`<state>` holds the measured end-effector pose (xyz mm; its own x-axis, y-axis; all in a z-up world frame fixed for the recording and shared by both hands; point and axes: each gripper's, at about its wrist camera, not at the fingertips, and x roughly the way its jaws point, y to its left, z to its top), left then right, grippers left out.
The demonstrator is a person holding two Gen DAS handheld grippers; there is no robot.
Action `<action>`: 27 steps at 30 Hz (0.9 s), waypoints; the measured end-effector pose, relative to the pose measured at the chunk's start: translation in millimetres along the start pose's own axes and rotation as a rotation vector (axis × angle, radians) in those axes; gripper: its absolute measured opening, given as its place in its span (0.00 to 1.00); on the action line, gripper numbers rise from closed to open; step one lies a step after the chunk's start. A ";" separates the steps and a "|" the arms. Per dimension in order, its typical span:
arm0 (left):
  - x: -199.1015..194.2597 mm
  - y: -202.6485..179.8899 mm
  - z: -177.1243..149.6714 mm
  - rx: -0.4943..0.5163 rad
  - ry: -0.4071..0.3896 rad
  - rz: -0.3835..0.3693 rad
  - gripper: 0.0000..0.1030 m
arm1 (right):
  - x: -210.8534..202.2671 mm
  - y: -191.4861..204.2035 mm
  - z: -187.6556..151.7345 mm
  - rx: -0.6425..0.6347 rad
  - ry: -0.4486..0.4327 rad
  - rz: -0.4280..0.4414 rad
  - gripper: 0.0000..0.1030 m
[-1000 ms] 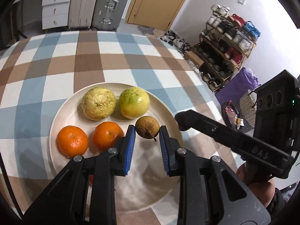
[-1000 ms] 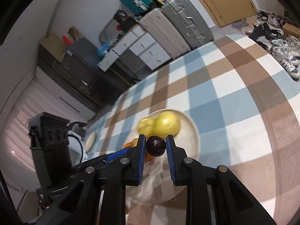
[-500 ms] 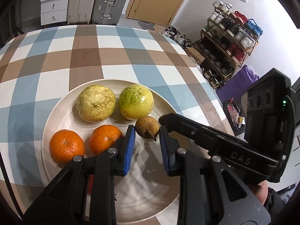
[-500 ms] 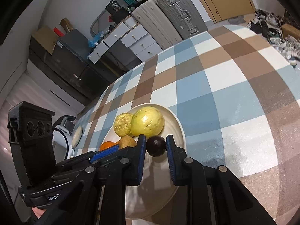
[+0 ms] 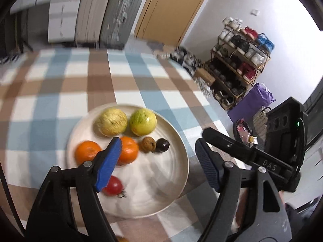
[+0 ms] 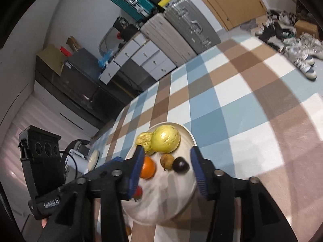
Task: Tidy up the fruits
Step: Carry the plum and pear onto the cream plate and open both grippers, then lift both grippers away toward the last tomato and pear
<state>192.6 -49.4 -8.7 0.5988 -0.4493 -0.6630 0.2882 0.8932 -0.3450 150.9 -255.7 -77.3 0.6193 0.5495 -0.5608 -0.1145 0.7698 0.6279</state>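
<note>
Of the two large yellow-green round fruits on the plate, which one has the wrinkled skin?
The dull yellow wrinkled fruit, nearer the oranges; the smooth yellow-green fruit beside it is glossy with a green patch.

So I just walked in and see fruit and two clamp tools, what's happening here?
A person is sorting fruit onto a plate with a hand-held gripper in each hand. Both are opening with nothing pressed between the pads: the left hand-held gripper and the right hand-held gripper hang over the plate. A small brown fruit and a dark plum lie side by side beside two oranges, two yellow-green fruits and a red one.
</note>
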 end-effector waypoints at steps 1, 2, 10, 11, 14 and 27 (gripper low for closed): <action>-8.2 -2.5 -2.0 0.015 -0.014 0.007 0.78 | -9.6 4.1 -2.5 -0.020 -0.018 -0.014 0.50; -18.9 -5.7 -5.8 0.031 -0.030 0.010 0.81 | -16.1 7.6 -4.2 -0.039 -0.025 -0.023 0.52; -97.6 -22.8 -45.9 0.073 -0.153 0.115 0.82 | -69.7 44.6 -44.5 -0.167 -0.064 -0.047 0.77; -106.4 -24.1 -51.4 0.072 -0.165 0.121 0.83 | -73.7 48.4 -48.5 -0.182 -0.067 -0.046 0.77; -132.6 -26.0 -69.4 0.061 -0.205 0.159 0.93 | -88.2 67.0 -65.1 -0.235 -0.089 -0.026 0.77; -182.8 -1.5 -140.7 0.004 -0.167 0.294 0.99 | -97.2 104.9 -133.0 -0.337 -0.007 -0.055 0.86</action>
<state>-22.5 29.2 19.6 0.7707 -0.1644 -0.6157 0.0877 0.9843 -0.1529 -24.5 -185.2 -28.7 0.6364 0.5033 -0.5845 -0.3304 0.8626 0.3830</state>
